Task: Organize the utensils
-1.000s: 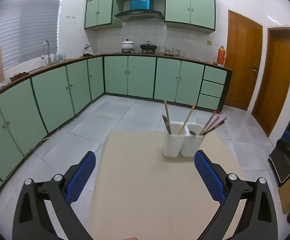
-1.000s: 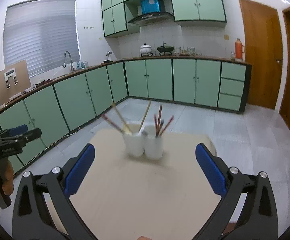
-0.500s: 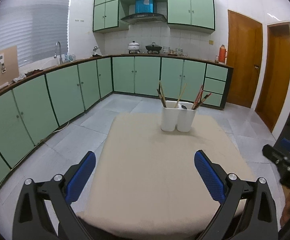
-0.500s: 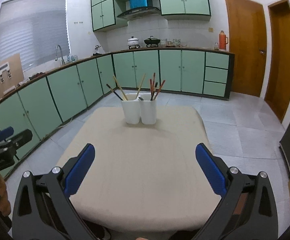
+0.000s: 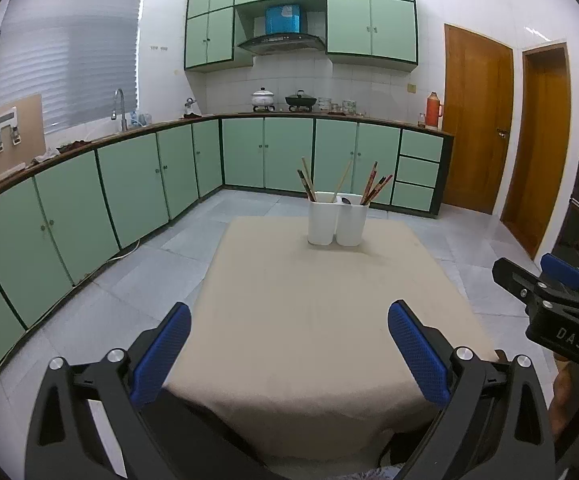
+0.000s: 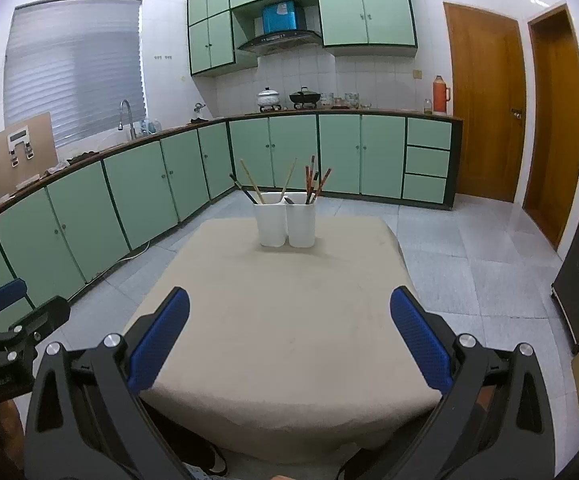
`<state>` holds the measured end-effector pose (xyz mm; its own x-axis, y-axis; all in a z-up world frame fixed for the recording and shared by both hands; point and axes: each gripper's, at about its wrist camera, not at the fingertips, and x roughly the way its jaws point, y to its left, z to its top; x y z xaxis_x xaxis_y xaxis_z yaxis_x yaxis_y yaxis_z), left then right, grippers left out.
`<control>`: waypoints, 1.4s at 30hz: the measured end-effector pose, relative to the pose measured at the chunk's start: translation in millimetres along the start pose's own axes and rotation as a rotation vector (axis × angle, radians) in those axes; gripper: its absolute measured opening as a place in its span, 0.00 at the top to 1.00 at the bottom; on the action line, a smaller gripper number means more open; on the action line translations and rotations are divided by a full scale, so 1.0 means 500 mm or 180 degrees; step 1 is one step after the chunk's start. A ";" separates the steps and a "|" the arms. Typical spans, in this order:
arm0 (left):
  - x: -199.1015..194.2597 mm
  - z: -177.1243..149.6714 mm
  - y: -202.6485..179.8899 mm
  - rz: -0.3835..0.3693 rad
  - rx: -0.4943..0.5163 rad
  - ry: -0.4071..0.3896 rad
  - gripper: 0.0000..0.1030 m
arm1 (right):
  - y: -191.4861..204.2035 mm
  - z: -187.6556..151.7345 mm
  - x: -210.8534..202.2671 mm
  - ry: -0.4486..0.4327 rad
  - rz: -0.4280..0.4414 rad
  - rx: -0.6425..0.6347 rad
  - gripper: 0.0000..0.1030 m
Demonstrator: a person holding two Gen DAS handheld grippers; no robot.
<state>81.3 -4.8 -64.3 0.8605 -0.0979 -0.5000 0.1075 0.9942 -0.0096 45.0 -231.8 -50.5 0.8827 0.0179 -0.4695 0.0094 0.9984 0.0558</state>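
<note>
I see the white two-cup holder (image 5: pixel 338 219) standing at the far middle of the cloth-covered counter (image 5: pixel 321 320), its utensils (image 6: pixel 285 184) upright: pale and dark sticks in the left cup, reddish ones in the right, seemingly sorted by kind. I hold my left tool (image 5: pixel 289 354) wide and empty at the near edge, well apart from it; my right tool (image 6: pixel 289 338) likewise gapes, carrying nothing. I judge the sorting looks finished.

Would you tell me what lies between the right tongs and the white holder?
Only bare beige tablecloth; the right wrist view shows nothing between the open right tongs and the holder.
</note>
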 end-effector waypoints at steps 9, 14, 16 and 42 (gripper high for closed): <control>-0.040 -0.009 0.004 0.0077 -0.0013 -0.0121 0.06 | 0.020 -0.008 -0.031 -0.0100 -0.0008 -0.0036 0.05; -0.050 -0.013 0.004 0.0074 -0.0006 -0.0126 0.06 | 0.019 -0.011 -0.034 -0.0103 -0.0014 0.0008 0.05; -0.049 -0.012 0.005 0.0091 0.0004 -0.0128 0.06 | 0.019 -0.012 -0.036 -0.0105 -0.0012 0.0004 0.05; -0.074 -0.017 -0.004 0.0152 -0.0042 -0.0258 0.06 | 0.043 -0.025 -0.061 -0.0238 -0.0050 -0.0065 0.05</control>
<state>45.0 -2.8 -53.4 0.9019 -0.0532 -0.4286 0.0593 0.9982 0.0009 12.4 -210.2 -45.8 0.9152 -0.0011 -0.4029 0.0146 0.9994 0.0304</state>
